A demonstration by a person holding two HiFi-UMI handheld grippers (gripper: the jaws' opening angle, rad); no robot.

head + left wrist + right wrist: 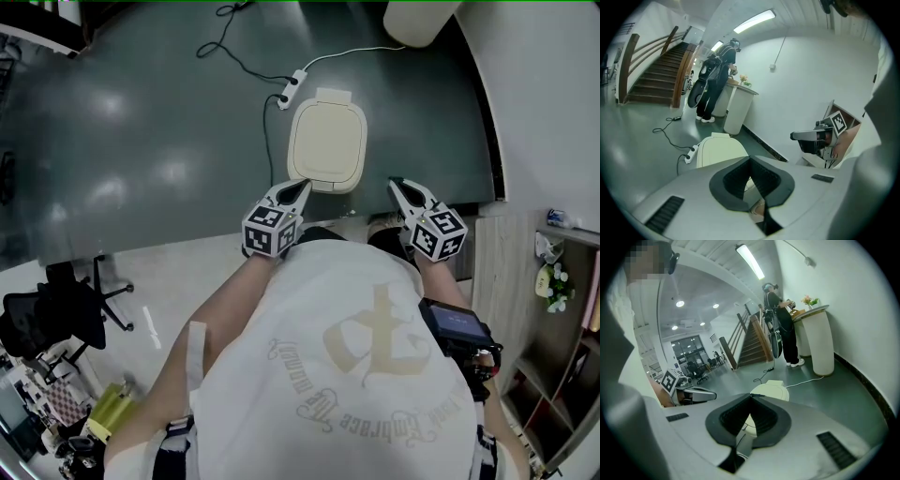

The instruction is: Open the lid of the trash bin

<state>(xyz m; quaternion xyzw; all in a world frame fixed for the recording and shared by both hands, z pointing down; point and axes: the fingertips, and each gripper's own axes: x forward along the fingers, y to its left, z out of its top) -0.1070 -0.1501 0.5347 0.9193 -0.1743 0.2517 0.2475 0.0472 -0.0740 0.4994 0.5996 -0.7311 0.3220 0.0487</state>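
While the person stands over it, the trash bin (327,142) sits on the dark green floor (141,141) straight ahead, its cream lid (328,127) lying flat and shut. From the head view, the left gripper (300,187) points at the lid's near left corner and the right gripper (394,182) hangs off the bin's near right side, so the bin lies ahead of and between the two. Whether either tip touches the bin cannot be told from above.

In the left gripper view, the left gripper (750,159) has its dark pads (731,180) brought together at the tips with nothing pinched between them. The lid (721,149) shows beyond and below, and the right gripper (793,136) juts in from the right. The right gripper view gives the same reading: the right gripper (751,396) is closed tip to tip and empty, the lid (771,391) is past its tips, and the left gripper (714,394) is off to the left.

A white power strip (292,89) lies on the floor just beyond the bin, with a white cable (347,53) trailing away from it. Farther back another person (780,324) stands at a tall white counter (820,341) beside a wooden staircase (656,75). A black office chair (56,314) stands at the head view's lower left.
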